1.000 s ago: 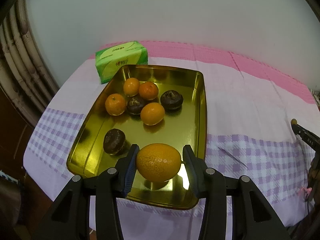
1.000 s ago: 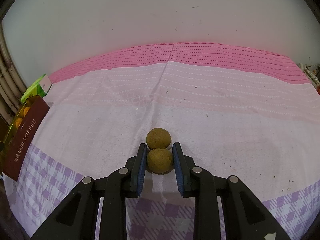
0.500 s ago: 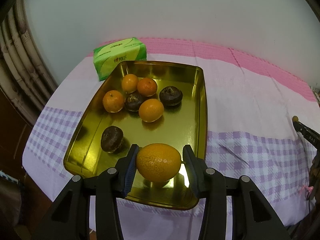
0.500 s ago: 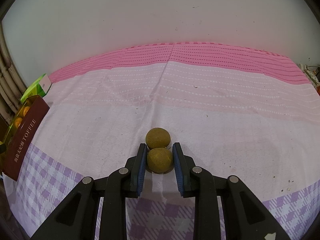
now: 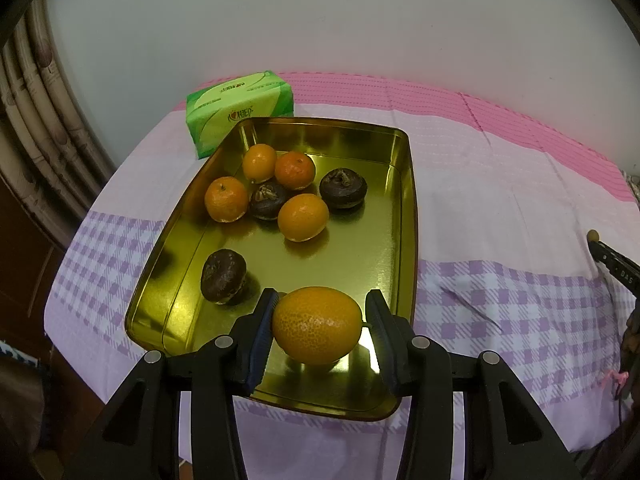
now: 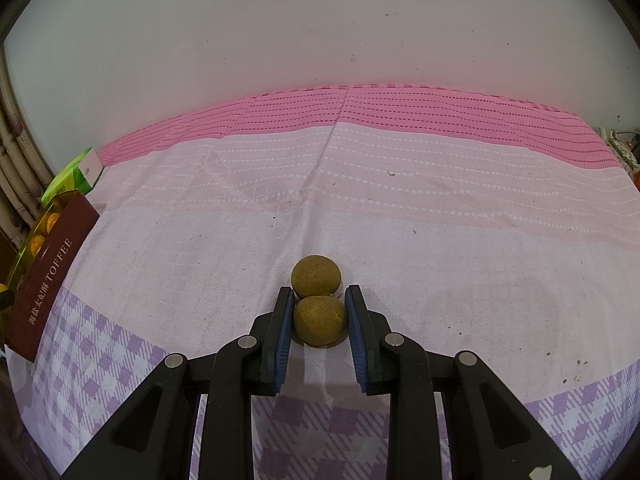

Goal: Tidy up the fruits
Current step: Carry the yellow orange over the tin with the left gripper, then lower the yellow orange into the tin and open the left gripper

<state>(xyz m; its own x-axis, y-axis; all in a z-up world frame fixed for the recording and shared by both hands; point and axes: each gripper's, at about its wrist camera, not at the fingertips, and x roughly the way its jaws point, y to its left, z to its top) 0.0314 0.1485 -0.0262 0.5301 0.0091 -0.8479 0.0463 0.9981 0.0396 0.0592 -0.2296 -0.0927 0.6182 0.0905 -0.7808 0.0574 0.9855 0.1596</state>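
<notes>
My left gripper is shut on a large orange, held just above the near end of a gold tin tray. In the tray lie several small oranges and three dark brown fruits, most of them bunched at the far end. In the right wrist view my right gripper is shut on a small round olive-brown fruit low over the cloth. A second olive-brown fruit lies just beyond it, touching it.
A green tissue pack stands behind the tray, near the wall. A pink and purple-checked cloth covers the table. The tray's brown "TOFFEE" side is at the left of the right wrist view. Small clutter sits at the far right edge.
</notes>
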